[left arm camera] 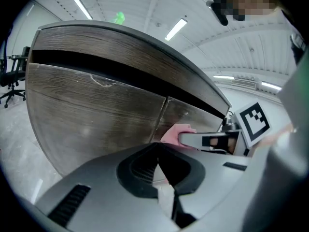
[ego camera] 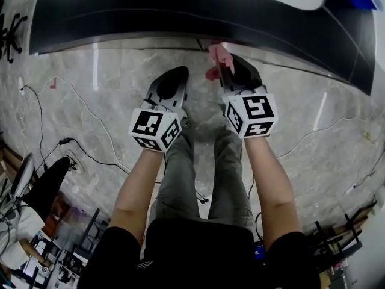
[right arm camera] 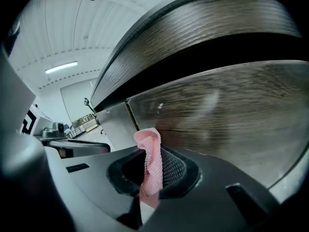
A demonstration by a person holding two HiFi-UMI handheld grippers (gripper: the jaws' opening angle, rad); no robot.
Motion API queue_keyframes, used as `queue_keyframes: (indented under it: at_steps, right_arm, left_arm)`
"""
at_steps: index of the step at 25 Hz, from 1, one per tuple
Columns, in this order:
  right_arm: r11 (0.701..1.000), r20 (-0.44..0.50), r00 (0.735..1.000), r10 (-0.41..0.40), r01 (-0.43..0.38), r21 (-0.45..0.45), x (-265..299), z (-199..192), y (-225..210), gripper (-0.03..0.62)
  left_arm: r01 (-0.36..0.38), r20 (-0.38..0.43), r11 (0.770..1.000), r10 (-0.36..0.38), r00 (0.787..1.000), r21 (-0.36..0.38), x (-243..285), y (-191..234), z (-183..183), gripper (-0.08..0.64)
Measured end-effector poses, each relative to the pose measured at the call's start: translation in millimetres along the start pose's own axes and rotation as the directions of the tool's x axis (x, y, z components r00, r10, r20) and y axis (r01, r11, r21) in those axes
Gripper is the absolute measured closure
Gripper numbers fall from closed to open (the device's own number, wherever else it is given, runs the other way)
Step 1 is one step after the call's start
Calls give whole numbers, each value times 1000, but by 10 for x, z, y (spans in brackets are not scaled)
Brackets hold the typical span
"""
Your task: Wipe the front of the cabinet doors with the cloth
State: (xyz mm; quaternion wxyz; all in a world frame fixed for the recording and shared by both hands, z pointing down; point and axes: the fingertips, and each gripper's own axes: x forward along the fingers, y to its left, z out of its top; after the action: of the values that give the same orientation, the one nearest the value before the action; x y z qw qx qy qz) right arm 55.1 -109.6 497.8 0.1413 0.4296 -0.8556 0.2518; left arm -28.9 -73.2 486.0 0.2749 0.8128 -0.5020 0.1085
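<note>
A pink cloth (right arm camera: 151, 166) is pinched in my right gripper (right arm camera: 147, 170), which is shut on it; its free end sticks up past the jaws. In the head view the pink cloth (ego camera: 220, 56) pokes out of the right gripper (ego camera: 231, 71) close to the foot of the cabinet. The wood-grain cabinet doors (left arm camera: 101, 110) fill both gripper views, with a vertical seam between two doors (left arm camera: 161, 115). My left gripper (left arm camera: 158, 162) is shut with nothing in it, and in the head view the left gripper (ego camera: 171, 83) hangs left of the right one. The left gripper view also catches the cloth (left arm camera: 175, 132).
A dark recess band (right arm camera: 203, 57) runs between the countertop edge and the doors. The grey marble floor (ego camera: 90, 95) lies below, with cables (ego camera: 72, 143) and a black chair (ego camera: 42, 185) at the left. The person's legs (ego camera: 198, 173) stand between the grippers.
</note>
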Motion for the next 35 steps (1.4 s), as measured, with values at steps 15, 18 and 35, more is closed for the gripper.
queue_keyframes:
  at_steps: [15,18,35]
  right_arm:
    - [993,19,993,-118,117,32,-756,-69,-1010,545]
    - [988,24,988,-151,150,44,-957,-108,-1245,545]
    - [967,21,970,-241,238,91,-1613,-305,-1937,545]
  left_arm:
    - [119,-35,992,-117,992,41,640,-1020,-42,554]
    - [143,-47,988,-141,989,51,748,-1254,-92,554]
    - [216,-76,974,-211,975,72,1090,-1986,-218,554]
